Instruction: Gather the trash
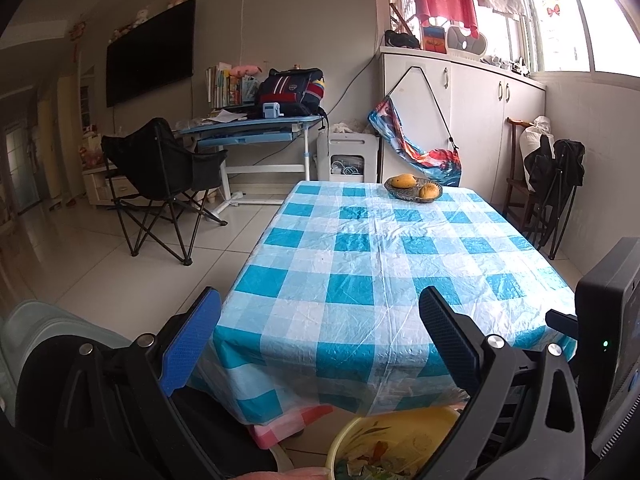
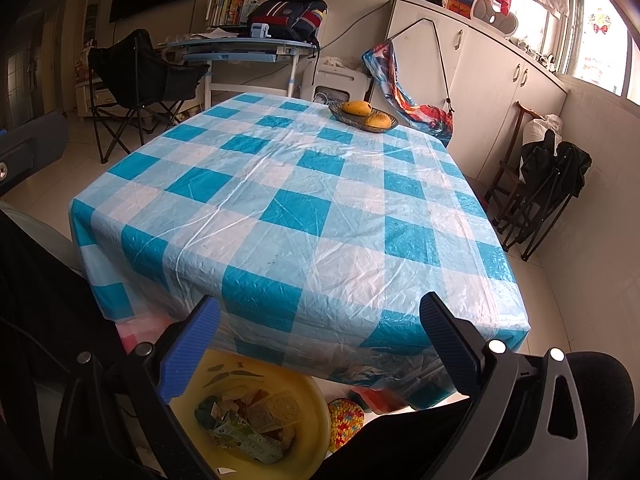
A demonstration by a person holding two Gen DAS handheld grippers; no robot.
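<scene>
A yellow bin [image 2: 256, 376] stands on the floor below the table's near edge, holding crumpled wrappers and a green carton [image 2: 248, 440]. It also shows in the left wrist view [image 1: 400, 432], at the bottom. My right gripper [image 2: 320, 344] is open and empty, held above the bin and the table's near edge. My left gripper [image 1: 320, 340] is open and empty, facing the near left corner of the table. The table [image 2: 304, 208] has a blue and white checked plastic cloth.
A dish with two mangoes [image 2: 363, 115] sits at the table's far end. A black folding chair [image 1: 160, 176] and a blue desk [image 1: 248, 128] stand to the left. White cabinets [image 1: 472, 120] and folded chairs [image 2: 548, 188] are on the right. A crocheted item [image 2: 346, 420] lies by the bin.
</scene>
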